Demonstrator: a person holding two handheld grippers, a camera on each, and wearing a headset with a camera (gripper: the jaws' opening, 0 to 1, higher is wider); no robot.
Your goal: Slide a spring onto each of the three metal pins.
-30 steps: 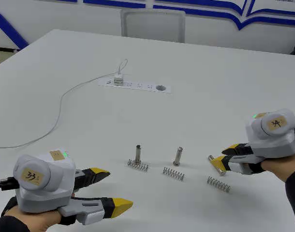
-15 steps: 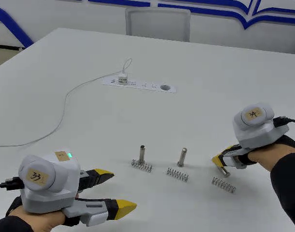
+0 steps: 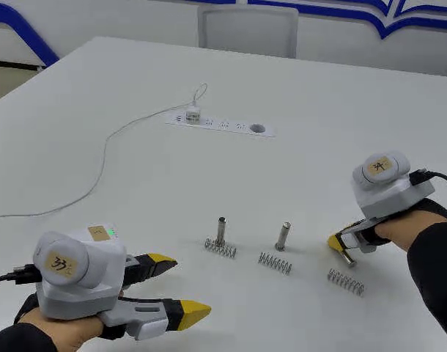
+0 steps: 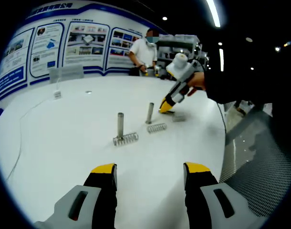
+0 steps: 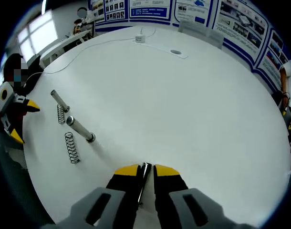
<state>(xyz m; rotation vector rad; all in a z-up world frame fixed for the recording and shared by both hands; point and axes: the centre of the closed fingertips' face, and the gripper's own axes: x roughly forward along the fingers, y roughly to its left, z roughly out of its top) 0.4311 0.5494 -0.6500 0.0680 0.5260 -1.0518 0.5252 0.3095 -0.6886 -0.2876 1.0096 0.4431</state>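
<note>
Two metal pins (image 3: 221, 229) (image 3: 283, 236) stand upright on the white table (image 3: 135, 176), each with a spring (image 3: 220, 248) (image 3: 275, 262) lying in front of it. A third spring (image 3: 346, 281) lies further right. Just above it, my right gripper (image 3: 336, 243) is shut on the third pin (image 3: 347, 257), which slants down toward the table. The right gripper view has that pin (image 5: 144, 172) between the yellow tips of my right gripper (image 5: 144, 170). My left gripper (image 3: 178, 286) is open near the front left edge, with nothing between its jaws; its own view shows the left gripper (image 4: 150, 169) facing the standing pins (image 4: 120, 125) (image 4: 150, 112).
A white power strip (image 3: 220, 125) with a plug and a thin cable (image 3: 99, 169) lies across the far middle of the table. A grey chair (image 3: 247, 29) stands behind the far edge. A person (image 4: 144, 50) stands in the background.
My right gripper has tipped downward, so the pin it holds now points toward the table instead of sideways. The left gripper has stayed put. The head camera has shifted slightly.
</note>
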